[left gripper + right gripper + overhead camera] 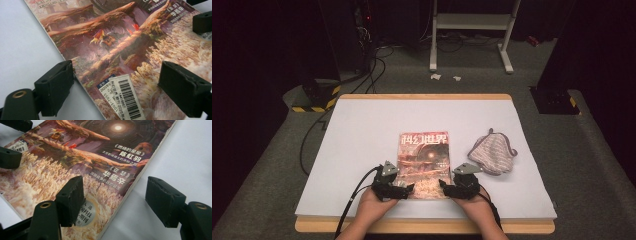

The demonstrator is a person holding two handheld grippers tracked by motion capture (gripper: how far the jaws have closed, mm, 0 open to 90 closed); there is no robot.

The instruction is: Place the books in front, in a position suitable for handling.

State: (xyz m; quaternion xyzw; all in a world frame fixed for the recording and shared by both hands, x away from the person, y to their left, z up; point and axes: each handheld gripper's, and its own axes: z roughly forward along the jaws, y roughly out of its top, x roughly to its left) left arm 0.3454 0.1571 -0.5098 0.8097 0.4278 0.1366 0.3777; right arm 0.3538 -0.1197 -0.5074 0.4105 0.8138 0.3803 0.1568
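A magazine with a reddish painted cover lies flat near the front middle of the white table top. My left gripper is at its near left corner. In the left gripper view the jaws stand open astride the magazine's edge, one over the table and one over the cover by the barcode label. My right gripper is at the near right corner. In the right gripper view it is open astride the magazine's other edge. Neither pair of pads presses on it.
A striped grey-and-white cloth lies bunched to the right of the magazine. The table's wooden rim shows at the back and front. Beyond it are floor cables and a white stand.
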